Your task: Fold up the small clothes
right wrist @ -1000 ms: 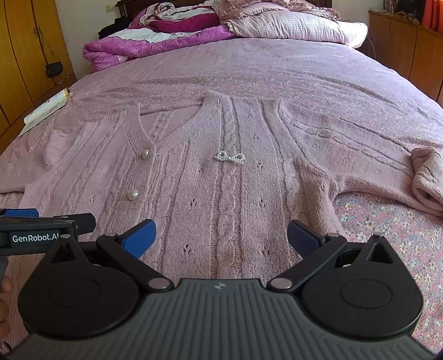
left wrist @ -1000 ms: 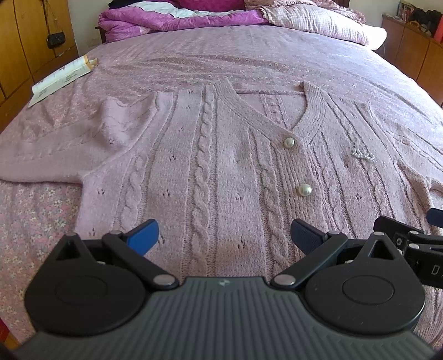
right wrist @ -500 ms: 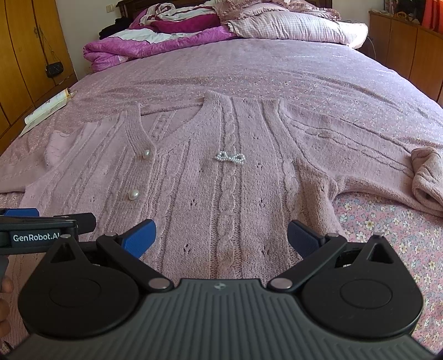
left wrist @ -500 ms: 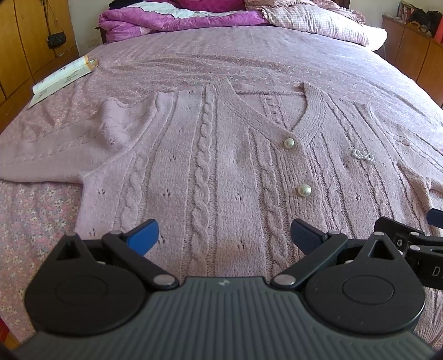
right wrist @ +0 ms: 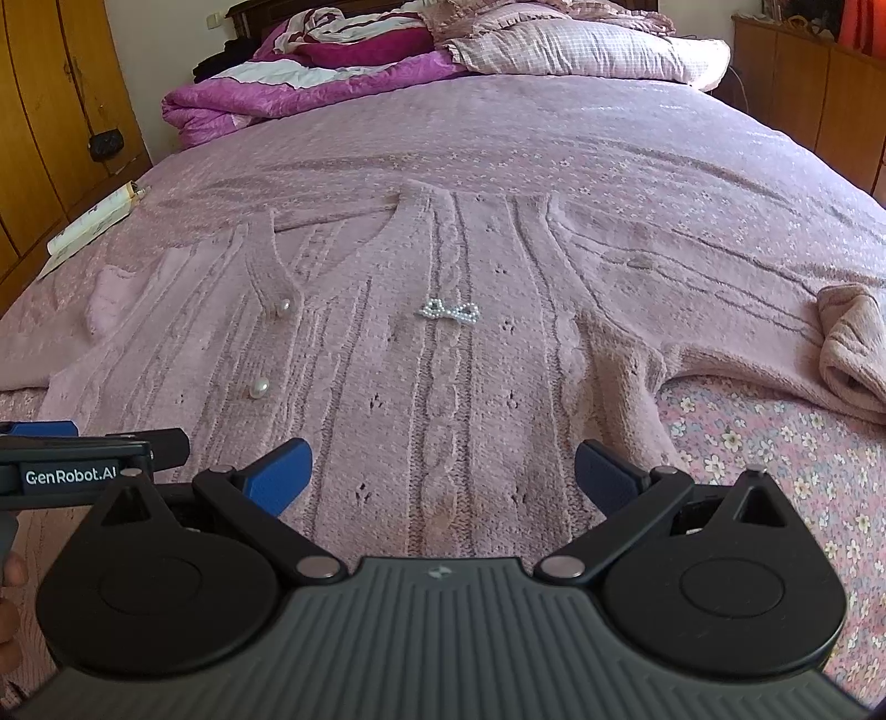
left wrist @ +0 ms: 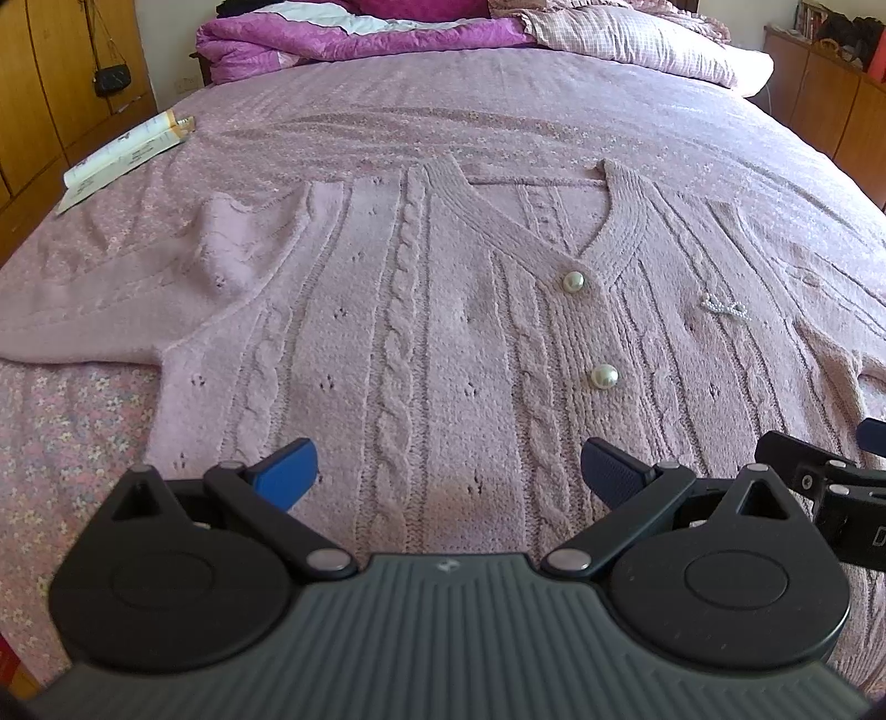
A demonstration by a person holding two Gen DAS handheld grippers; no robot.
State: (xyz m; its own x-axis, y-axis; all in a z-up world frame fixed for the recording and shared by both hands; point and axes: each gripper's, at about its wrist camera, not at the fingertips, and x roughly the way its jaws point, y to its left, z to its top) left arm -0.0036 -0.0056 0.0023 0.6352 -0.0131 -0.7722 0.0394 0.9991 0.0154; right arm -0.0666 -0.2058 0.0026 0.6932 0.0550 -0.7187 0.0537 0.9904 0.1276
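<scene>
With both my left hand-held gripper (left wrist: 448, 468) and right hand-held gripper (right wrist: 443, 471) released above the hem, the cardigan (left wrist: 421, 310) lies flat on the bed (right wrist: 498, 127) toward 12 o'clock, and a shallow pinch could snag its loose knit.

A cardigan (left wrist: 398, 332) lies flat on the bed (left wrist: 498, 111), sleeves spread to both sides. Pillows (right wrist: 581, 50) and a quilt (right wrist: 288, 94) sit behind it. A booklet (left wrist: 122, 160) lies at its far left. Both grippers (left wrist: 448, 471) (right wrist: 443, 471) hover side by side over its hem.
</scene>
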